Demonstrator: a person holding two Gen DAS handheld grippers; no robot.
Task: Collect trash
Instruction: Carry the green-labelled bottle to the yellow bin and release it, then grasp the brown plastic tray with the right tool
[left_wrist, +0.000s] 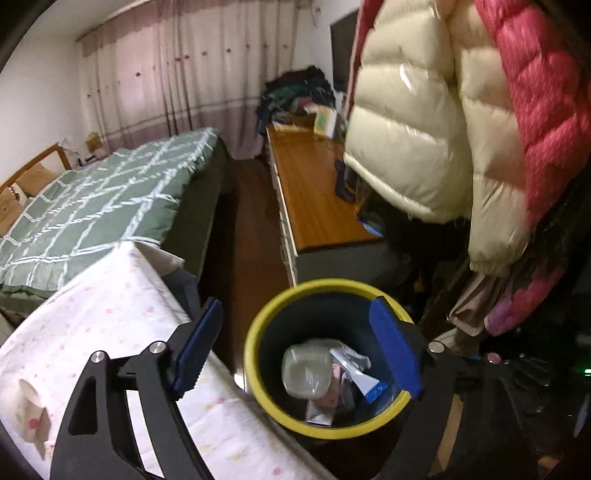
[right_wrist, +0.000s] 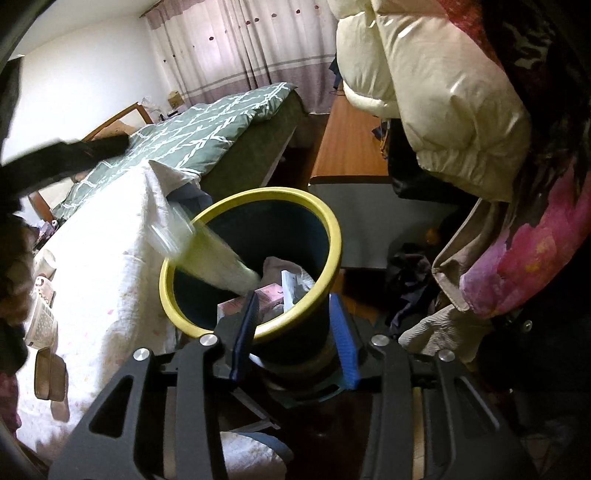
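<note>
Open bin mouth (left_wrist: 255, 332) between table edge (left_wrist: 207, 373) and hanging jackets (left_wrist: 424, 129).

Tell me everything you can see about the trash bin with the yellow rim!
The trash bin is round, dark blue, seemingly plastic, with a thick yellow rim. It stands upright and lidless on the dark floor, close beside the white cloth-covered table. Inside lie a clear plastic container, wrappers and a pink packet. The right hand-held gripper has one finger inside the rim and one outside, around the wall. The left hand-held gripper is open above it.
</note>
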